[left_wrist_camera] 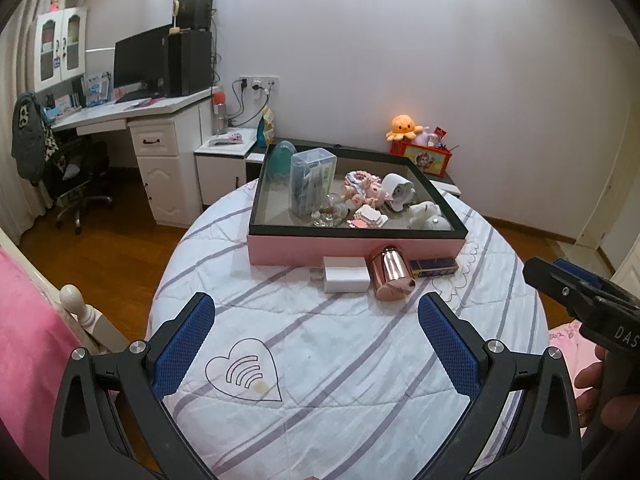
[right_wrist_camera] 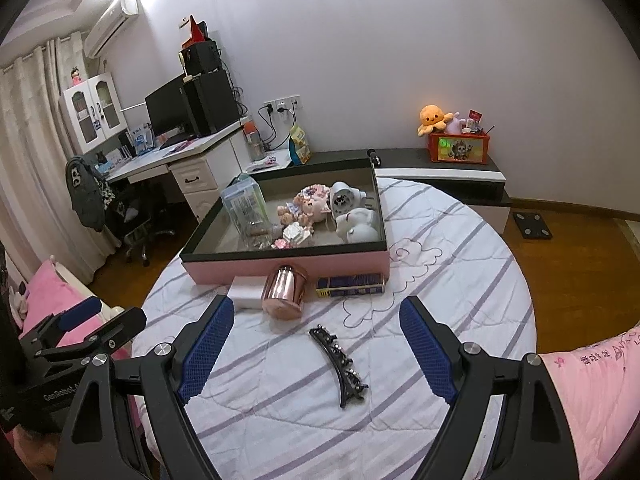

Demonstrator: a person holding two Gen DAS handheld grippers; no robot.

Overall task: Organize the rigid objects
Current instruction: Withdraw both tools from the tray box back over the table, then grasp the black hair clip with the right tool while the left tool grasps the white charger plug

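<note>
Black hair clip (right_wrist_camera: 339,364) on the quilt between the wide-open, empty right tool (right_wrist_camera: 316,350).

A rose-gold metal cup (right_wrist_camera: 285,294) lies tipped against the pink tray (right_wrist_camera: 352,262), between a white charger (right_wrist_camera: 245,293) and a blue box (right_wrist_camera: 350,285); a black hair clip (right_wrist_camera: 339,365) lies nearer.

Both wrist views angled down over the striped bedspread (left_wrist_camera: 320,360), facing the pink tray (left_wrist_camera: 356,246) (right_wrist_camera: 288,264) nearby; left view offset leftward; shared: tray, desk, wall
</note>
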